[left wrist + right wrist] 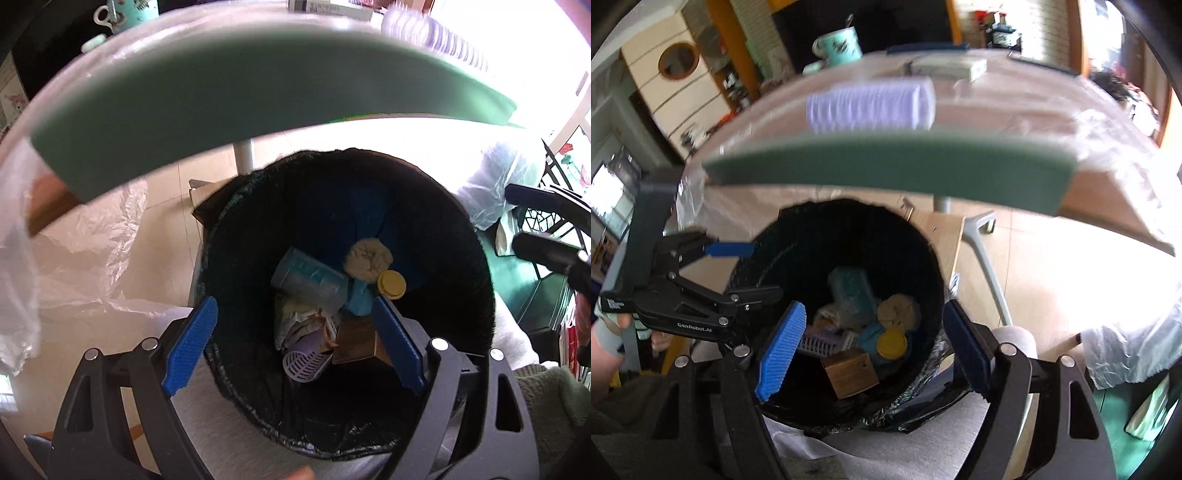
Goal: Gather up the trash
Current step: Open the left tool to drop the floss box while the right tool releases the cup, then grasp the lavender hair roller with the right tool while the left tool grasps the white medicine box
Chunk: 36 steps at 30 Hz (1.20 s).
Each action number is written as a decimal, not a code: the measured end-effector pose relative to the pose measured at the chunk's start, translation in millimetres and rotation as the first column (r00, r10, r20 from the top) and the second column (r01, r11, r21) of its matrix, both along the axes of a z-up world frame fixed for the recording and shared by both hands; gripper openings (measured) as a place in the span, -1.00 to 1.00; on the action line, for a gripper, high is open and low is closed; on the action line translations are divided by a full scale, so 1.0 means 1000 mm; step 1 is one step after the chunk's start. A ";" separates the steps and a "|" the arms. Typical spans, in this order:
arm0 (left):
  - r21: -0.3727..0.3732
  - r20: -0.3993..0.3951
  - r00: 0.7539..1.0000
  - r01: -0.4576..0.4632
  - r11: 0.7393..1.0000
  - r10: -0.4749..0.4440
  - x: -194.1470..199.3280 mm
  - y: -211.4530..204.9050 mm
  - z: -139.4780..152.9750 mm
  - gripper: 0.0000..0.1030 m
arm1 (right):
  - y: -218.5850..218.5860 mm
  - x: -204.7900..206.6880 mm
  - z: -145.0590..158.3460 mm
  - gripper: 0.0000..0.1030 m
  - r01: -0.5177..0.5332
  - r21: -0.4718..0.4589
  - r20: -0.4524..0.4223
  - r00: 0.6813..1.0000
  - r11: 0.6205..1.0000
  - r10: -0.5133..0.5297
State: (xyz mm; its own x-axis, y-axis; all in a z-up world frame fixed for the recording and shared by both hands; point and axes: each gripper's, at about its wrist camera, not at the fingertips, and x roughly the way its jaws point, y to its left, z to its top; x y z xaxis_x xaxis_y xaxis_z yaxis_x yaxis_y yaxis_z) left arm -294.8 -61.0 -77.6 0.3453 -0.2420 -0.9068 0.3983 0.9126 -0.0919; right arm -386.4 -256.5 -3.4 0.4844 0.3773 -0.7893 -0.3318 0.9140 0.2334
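Observation:
A black-lined trash bin (461, 266) (923, 258) stands on the floor below the table edge. It holds trash: a pale blue cup (310, 280), a tan crumpled wad (367, 258), a yellow lid (391, 283), a wooden block (358, 341) and a lilac roller (304, 363). My left gripper (295, 343) is open and empty above the bin; it also shows in the right wrist view (746, 269). My right gripper (875, 347) is open and empty above the bin. A lilac hair roller (870, 107) lies on the table near its edge.
The green-edged table (221, 99) (886, 166) is covered with clear plastic film. On it stand a teal mug (840, 44) and a flat box (949, 66). A white table leg (990, 273) and crumpled plastic sheets (92, 251) lie beside the bin.

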 end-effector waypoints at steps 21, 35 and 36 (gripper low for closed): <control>-0.023 0.384 0.923 0.034 0.999 -0.023 0.088 -0.042 0.182 0.97 | 0.027 0.043 0.070 0.92 0.147 0.073 0.272 0.949 0.986 -0.162; 0.114 0.153 0.979 0.120 0.986 -0.137 0.201 -0.141 0.114 0.97 | 0.049 0.076 0.053 0.92 0.187 0.043 0.229 0.954 0.981 -0.192; 0.118 0.144 0.981 0.115 0.986 -0.132 0.204 -0.143 0.110 0.97 | 0.050 0.076 0.053 0.92 0.189 0.039 0.229 0.954 0.981 -0.193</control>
State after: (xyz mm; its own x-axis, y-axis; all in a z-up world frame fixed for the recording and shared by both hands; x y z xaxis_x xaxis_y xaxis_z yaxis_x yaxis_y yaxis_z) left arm -90.5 -204.4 32.7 0.4540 -0.1943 -0.8696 0.5102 0.8568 0.0750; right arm -310.0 -206.3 49.2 0.7172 0.2720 -0.6416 -0.1978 0.9623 0.1869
